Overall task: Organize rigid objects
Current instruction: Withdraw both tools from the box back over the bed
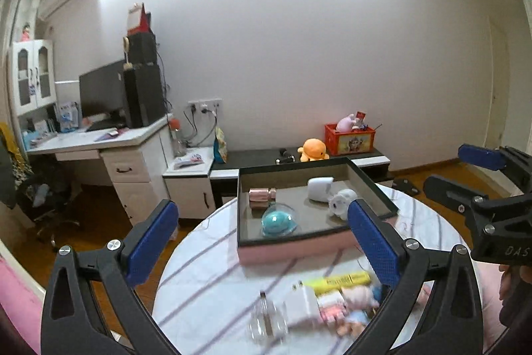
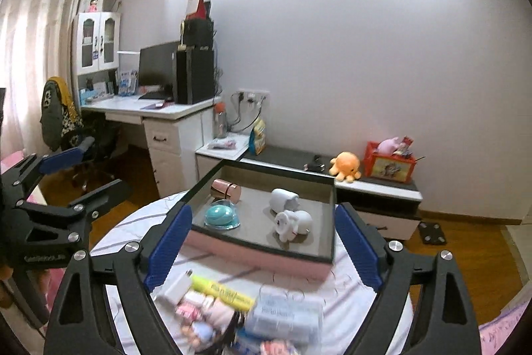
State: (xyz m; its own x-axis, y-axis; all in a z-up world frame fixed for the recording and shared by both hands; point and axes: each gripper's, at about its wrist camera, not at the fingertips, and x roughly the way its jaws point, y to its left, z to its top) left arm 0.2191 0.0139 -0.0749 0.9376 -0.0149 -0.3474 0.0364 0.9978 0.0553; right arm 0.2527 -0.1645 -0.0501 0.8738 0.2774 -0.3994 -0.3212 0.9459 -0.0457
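Note:
A pink box with a dark rim (image 1: 296,250) (image 2: 252,257) sits on a round striped table (image 1: 206,281) (image 2: 133,228). Inside lie a rose-gold cylinder (image 1: 262,196) (image 2: 226,188), a teal dome (image 1: 277,219) (image 2: 221,215), a white cup-like piece (image 1: 320,188) (image 2: 282,199) and a white animal figure (image 1: 342,200) (image 2: 292,222). In front of the box lie a white charger (image 1: 304,303) (image 2: 176,286), a yellow highlighter (image 1: 339,281) (image 2: 224,291), small dolls (image 1: 349,305) (image 2: 202,318), a clear bottle (image 1: 266,321) and a blue packet (image 2: 286,315). My left gripper (image 1: 262,243) and right gripper (image 2: 262,248) are open and empty above these.
A low cabinet behind the table holds an orange plush octopus (image 1: 312,149) (image 2: 345,165) and a red crate (image 1: 350,138) (image 2: 389,167). A white desk with a monitor (image 1: 103,92) (image 2: 156,65) stands at left, with a chair (image 2: 63,118) beside it.

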